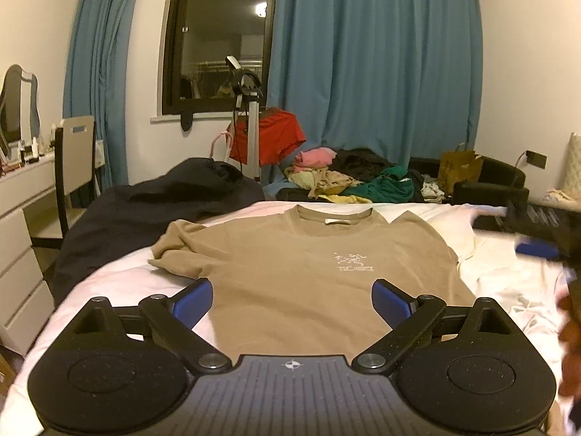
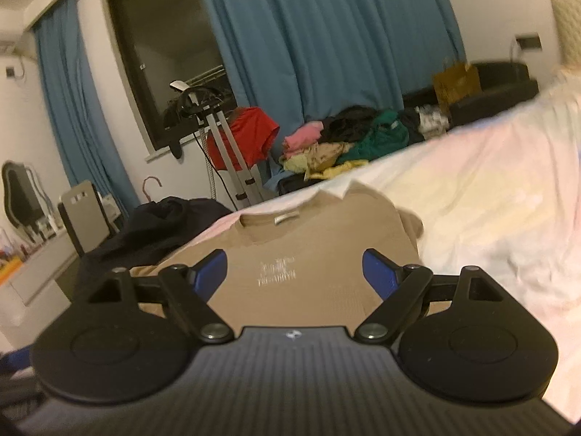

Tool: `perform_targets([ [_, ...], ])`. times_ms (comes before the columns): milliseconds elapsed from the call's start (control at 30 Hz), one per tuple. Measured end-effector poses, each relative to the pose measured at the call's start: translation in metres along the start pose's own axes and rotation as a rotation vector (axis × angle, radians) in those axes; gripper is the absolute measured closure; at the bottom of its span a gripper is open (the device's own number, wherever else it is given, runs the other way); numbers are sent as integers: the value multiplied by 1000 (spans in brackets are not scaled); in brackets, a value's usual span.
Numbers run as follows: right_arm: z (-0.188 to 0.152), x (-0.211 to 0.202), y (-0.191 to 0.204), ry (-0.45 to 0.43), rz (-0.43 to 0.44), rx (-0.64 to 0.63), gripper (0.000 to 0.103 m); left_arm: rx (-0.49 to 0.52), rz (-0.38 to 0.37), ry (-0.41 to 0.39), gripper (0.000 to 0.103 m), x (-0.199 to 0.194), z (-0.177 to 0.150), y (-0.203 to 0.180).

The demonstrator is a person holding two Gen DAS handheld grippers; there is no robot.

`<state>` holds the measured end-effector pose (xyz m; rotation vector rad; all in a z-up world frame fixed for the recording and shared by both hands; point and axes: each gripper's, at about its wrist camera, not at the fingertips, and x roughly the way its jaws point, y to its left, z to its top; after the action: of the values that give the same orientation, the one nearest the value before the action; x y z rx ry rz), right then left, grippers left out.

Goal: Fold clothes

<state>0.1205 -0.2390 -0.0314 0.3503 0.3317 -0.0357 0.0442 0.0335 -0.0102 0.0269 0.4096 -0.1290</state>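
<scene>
A tan T-shirt (image 1: 290, 269) with a small white chest print lies front up on the white bed sheet (image 1: 120, 283), collar away from me, its left sleeve crumpled. My left gripper (image 1: 292, 299) stands open above the shirt's lower half, nothing between its blue pads. In the right wrist view the same T-shirt (image 2: 308, 254) lies below and ahead, tilted in the picture. My right gripper (image 2: 294, 272) is open over it, holding nothing. Its blurred black body with a blue pad shows at the left wrist view's right edge, right of the shirt.
A dark garment (image 1: 145, 210) lies heaped on the bed's far left corner. Beyond the bed lies a pile of coloured clothes (image 1: 348, 178); a tripod (image 1: 250, 123) stands by a red garment (image 1: 268, 138). A chair (image 1: 72, 167) and white drawers (image 1: 21, 254) stand left. A person's hand (image 1: 570, 330) shows at right.
</scene>
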Motion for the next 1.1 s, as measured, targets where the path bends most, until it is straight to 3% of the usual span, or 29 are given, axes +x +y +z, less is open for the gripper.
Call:
perform_targets([
  [267, 6, 14, -17, 10, 43, 122, 20, -53, 33, 21, 6, 1, -4, 10],
  [400, 19, 36, -67, 31, 60, 293, 19, -70, 30, 27, 6, 2, -5, 3],
  [567, 26, 83, -157, 66, 105, 568, 18, -116, 1, 55, 6, 12, -4, -5],
  [800, -3, 172, -238, 139, 209, 793, 29, -190, -37, 123, 6, 64, -4, -20],
  [833, -9, 184, -243, 143, 221, 818, 34, -199, -44, 134, 6, 73, -5, -22],
  [933, -26, 219, -252, 181, 199, 875, 35, -218, -67, 164, 7, 100, -10, -28],
  [1100, -32, 259, -254, 152, 181, 940, 37, -231, -95, 192, 7, 134, -18, -33],
])
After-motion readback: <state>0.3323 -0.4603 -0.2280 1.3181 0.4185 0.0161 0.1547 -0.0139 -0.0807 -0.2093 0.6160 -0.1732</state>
